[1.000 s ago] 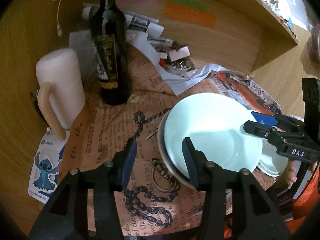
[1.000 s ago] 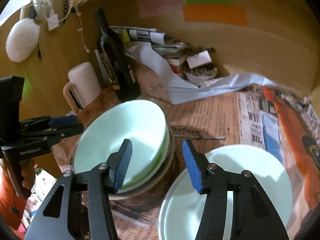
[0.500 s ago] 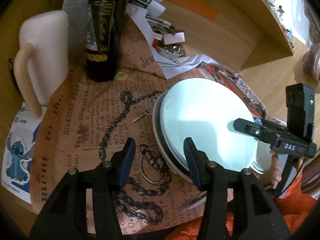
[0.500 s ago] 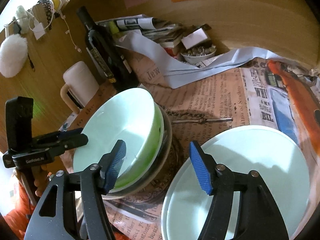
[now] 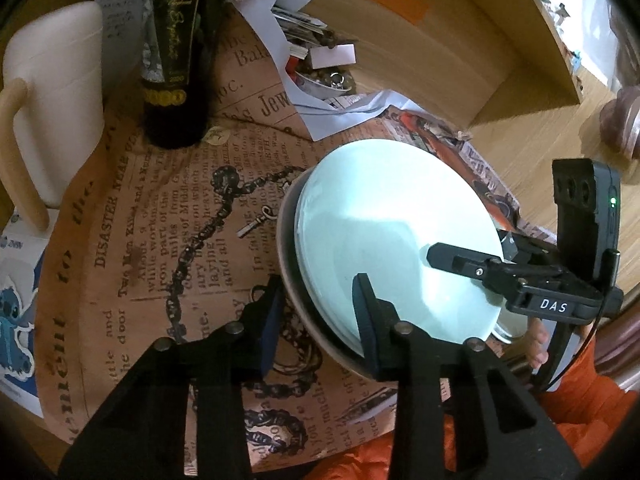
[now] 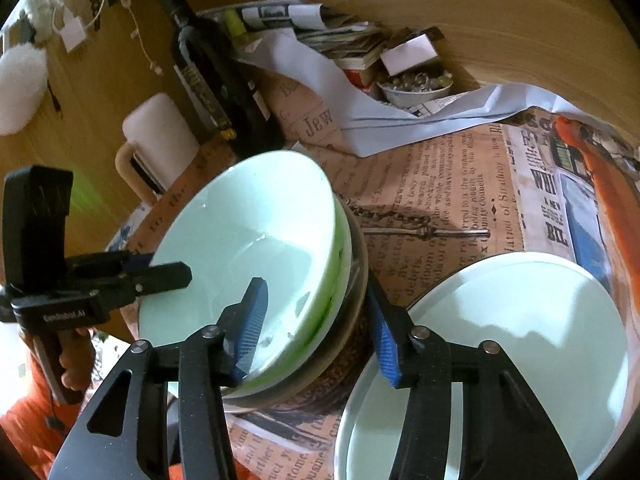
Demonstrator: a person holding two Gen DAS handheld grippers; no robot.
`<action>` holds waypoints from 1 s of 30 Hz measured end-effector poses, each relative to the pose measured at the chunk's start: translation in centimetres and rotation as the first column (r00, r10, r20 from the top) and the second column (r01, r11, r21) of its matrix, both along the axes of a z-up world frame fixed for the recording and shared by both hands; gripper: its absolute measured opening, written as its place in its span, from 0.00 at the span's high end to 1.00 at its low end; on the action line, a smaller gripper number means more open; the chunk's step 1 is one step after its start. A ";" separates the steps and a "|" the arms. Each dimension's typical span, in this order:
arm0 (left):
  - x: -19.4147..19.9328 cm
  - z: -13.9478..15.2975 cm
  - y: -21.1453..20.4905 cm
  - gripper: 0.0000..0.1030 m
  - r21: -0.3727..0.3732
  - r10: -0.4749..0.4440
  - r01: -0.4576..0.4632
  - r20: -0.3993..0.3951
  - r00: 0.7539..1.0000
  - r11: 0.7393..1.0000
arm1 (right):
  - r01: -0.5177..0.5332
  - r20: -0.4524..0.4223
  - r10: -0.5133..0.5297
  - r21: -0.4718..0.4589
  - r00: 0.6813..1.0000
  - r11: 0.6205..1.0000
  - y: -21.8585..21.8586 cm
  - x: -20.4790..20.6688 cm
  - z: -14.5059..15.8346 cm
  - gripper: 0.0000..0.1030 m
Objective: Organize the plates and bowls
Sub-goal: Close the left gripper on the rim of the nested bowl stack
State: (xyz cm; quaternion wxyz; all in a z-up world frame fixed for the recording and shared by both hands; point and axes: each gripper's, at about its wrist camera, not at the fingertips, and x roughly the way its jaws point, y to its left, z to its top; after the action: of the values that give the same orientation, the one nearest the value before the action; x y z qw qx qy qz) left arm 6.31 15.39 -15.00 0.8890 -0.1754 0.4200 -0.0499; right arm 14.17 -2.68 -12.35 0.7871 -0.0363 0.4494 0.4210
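Pinching bowl stack (image 5: 380,208) rim, left gripper (image 5: 318,280), right gripper (image 6: 316,284), fingers (image 5: 368,320) just closed inward

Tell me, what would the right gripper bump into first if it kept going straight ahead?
Probably the rim of the stacked bowls. The right gripper already straddles that rim, which lies between its just-closing jaws; whether they touch it is unclear.

Glossy glazed bowl (image 6: 256,240) – matt printed paper (image 5: 152,264) – dark glass bottle (image 5: 176,60)
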 end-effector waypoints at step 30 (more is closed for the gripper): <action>0.3 1.3 -2.1 0.67 0.152 0.077 -0.078 0.012 0.997 0.985 | 0.093 0.045 -0.095 0.042 0.994 0.995 -0.2 -0.3 0.8 0.60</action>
State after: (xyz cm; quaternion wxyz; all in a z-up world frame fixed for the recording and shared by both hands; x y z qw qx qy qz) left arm 6.64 13.25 -13.71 0.9024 -0.1228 0.4126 0.0163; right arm 13.84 -2.84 -11.51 0.8168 -0.0094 0.4237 0.3915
